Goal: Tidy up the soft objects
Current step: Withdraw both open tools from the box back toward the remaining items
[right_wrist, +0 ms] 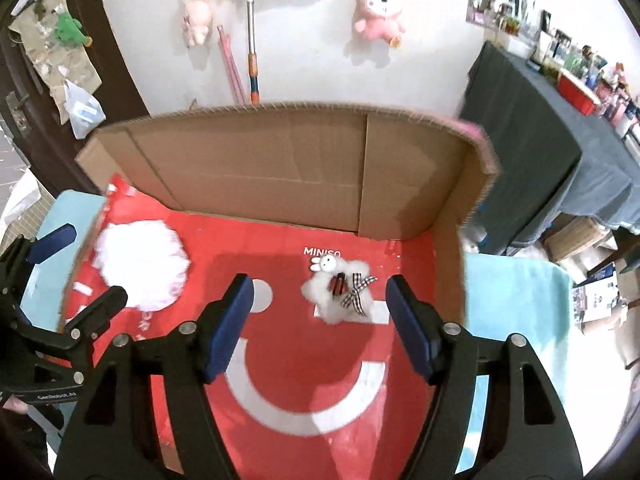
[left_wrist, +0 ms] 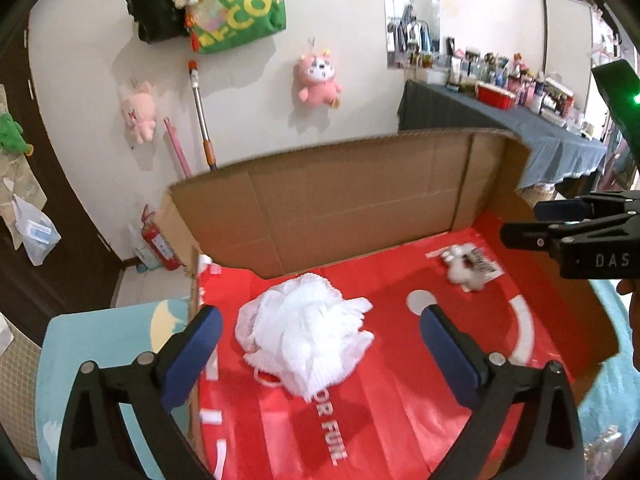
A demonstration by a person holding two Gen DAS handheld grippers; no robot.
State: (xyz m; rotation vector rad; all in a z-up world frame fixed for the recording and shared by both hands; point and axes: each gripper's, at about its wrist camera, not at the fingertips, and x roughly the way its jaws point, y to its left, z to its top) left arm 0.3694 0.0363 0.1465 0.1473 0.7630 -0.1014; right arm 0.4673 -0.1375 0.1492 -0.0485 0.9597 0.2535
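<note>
In the left wrist view, a white mesh bath pouf (left_wrist: 304, 332) is framed between the spread jaws of the left gripper (left_wrist: 320, 352), lying on the red shopping bag (left_wrist: 400, 400) lining a cardboard box (left_wrist: 340, 200). In the right wrist view, the right gripper (right_wrist: 320, 324), likewise agape and empty, is aimed at a fluffy white bunny plush (right_wrist: 340, 292); both look light and squashy, best pinched mid-body.

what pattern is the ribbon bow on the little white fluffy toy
Black-and-white check on the ribbon bow of the fluffy toy, clearest in the right wrist view.
</note>
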